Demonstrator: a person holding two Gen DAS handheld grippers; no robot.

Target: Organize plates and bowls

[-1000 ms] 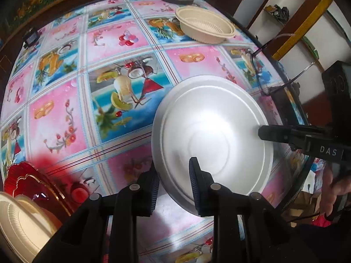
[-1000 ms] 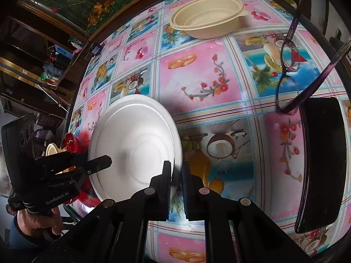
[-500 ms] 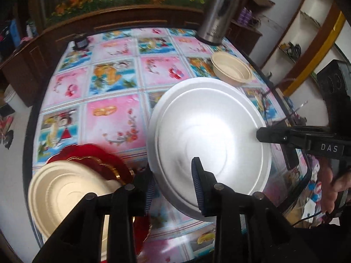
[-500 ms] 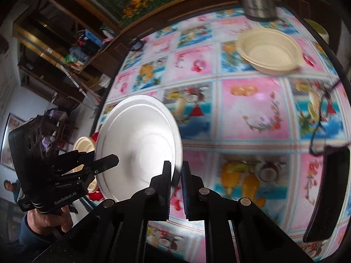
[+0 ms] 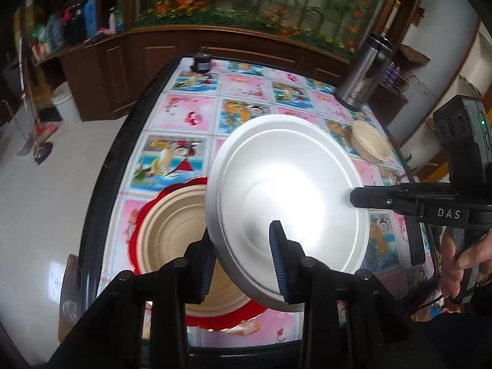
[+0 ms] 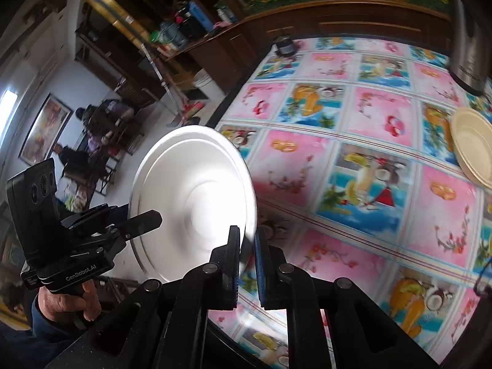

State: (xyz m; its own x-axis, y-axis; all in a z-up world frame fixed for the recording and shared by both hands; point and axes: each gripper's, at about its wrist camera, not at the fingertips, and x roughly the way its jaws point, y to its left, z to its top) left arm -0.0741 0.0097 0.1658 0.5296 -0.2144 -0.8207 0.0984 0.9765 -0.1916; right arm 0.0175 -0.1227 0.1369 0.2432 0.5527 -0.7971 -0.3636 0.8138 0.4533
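The round white foam plate [image 5: 286,206] is held clear of the desk [image 5: 184,113], carried between two grippers at opposite edges of its rim. It hangs tilted, partly above the stack at the near left corner of the desk: a round beige moulded-fibre plate [image 5: 172,227] resting on a red scalloped plate [image 5: 144,212].

**Gripper state.** The right gripper [image 6: 247,261] is clenched on the plate's rim; in the right wrist view the thin edge passes between its two nearly closed fingers. The left gripper [image 5: 243,258] straddles the opposite rim with one finger under the plate and one over it. The gap between the fingers is wider than the rim, and whether both pads press on it cannot be told.

**Handling.**
- The plate appears very light; its weight is no concern, but it may swing or flutter.
- Foam is stiff enough to span two rim grips, yet it dents and cracks under hard pressure. Apply light clamping force only.
- The surface looks smooth and somewhat slippery.
- Take hold at the flat raised rim, at two opposite points, never at the sloped well.

**Other items.** A beige fibre bowl [image 5: 370,146] stands well apart at the far right of the desk, near a steel flask [image 5: 363,73].
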